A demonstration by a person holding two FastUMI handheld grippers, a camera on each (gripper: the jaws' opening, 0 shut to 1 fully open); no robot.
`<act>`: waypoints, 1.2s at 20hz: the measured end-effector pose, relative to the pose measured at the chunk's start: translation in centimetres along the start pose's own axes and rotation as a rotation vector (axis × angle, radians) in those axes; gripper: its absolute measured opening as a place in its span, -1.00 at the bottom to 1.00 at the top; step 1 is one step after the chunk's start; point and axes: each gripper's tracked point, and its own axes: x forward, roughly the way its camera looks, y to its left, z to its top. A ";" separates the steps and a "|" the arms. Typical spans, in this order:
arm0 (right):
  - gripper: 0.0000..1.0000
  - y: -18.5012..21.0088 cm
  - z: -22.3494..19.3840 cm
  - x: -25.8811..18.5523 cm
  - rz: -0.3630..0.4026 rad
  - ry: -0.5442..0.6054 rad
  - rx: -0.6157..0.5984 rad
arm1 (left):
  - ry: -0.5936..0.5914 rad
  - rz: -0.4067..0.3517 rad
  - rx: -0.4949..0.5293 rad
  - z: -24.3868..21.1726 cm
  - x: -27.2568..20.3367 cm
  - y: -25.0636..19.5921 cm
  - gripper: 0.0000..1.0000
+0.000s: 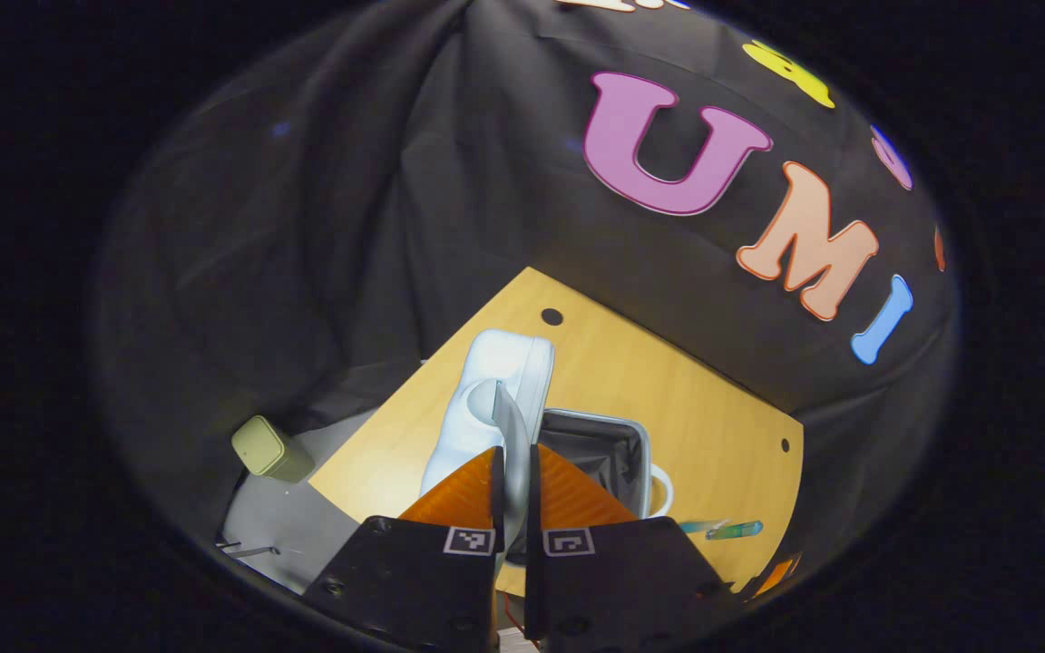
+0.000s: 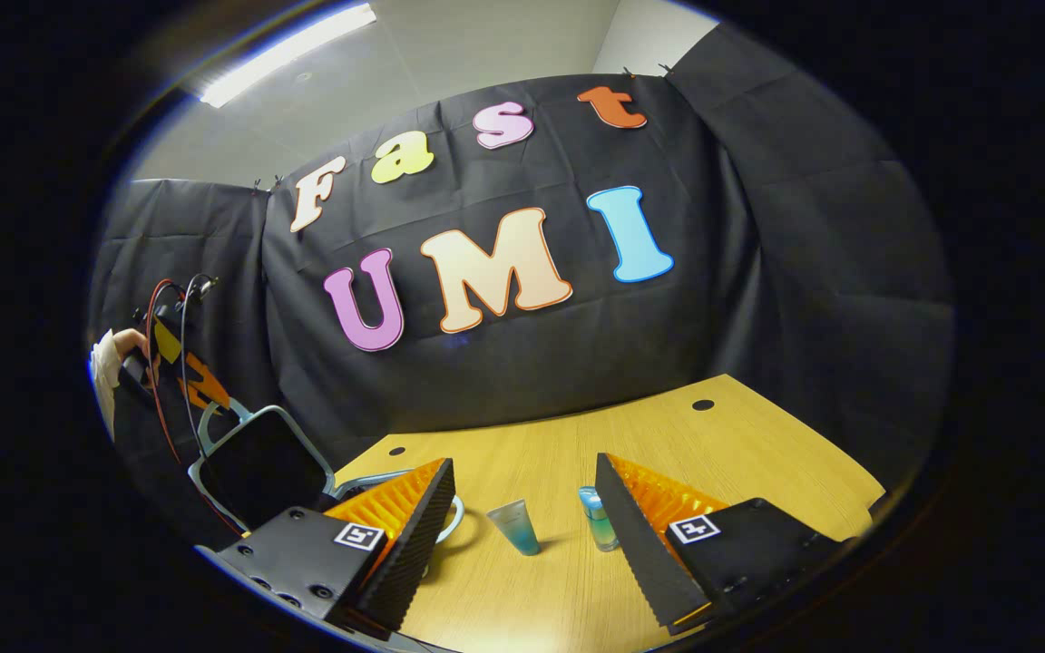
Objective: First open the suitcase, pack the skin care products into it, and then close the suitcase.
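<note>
Suitcase (image 1: 522, 399) near part hidden behind left gripper (image 1: 515, 485) fingers. In right gripper view, suitcase lid (image 2: 259, 462) partly cut by the left edge; the person's hand (image 2: 114, 354) there too small and blurred. Small bottle (image 2: 597, 517) half hidden behind right gripper (image 2: 522, 526) finger. Tubes (image 1: 722, 529) on table (image 1: 668, 399) near the right rim too small to identify.

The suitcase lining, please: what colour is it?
Black, inside the pale blue suitcase; clearest in the left gripper view.

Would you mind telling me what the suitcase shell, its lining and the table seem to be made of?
Suitcase shell: probably hard plastic, pale blue, smooth with a soft sheen and rounded moulded corners. Lining: seemingly dark fabric, matte and creased. Table: wood-look top, likely laminate, with even printed-looking grain and a light gloss.
</note>
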 end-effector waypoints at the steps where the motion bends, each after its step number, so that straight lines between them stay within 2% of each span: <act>1: 0.95 0.2 0.0 0.1 0.003 0.002 -0.004 | 0.004 0.025 -0.001 -0.2 0.1 0.9 -0.90; 7: 0.94 1.8 -0.2 0.3 0.008 0.009 -0.029 | 0.044 0.124 -0.054 -2.3 0.5 6.1 -0.95; 8: 0.95 2.1 -0.3 0.3 0.007 0.010 -0.035 | 0.060 0.141 -0.064 -3.0 0.7 7.1 -0.88; 9: 0.95 2.4 -0.4 0.1 0.007 0.009 -0.040 | 0.075 0.159 -0.077 -3.9 1.1 8.3 -0.96; 13: 0.96 3.6 -1.3 -0.3 -0.007 0.015 -0.061 | 0.126 0.206 -0.114 -6.9 3.0 11.1 -0.97; 18: 0.96 5.0 -2.1 -0.8 -0.029 0.020 -0.100 | 0.124 0.201 -0.081 -9.2 6.7 14.8 -0.97; 24: 0.95 6.2 -3.6 -0.4 -0.048 0.046 -0.115 | 0.169 0.170 -0.121 -11.4 10.2 16.9 -0.94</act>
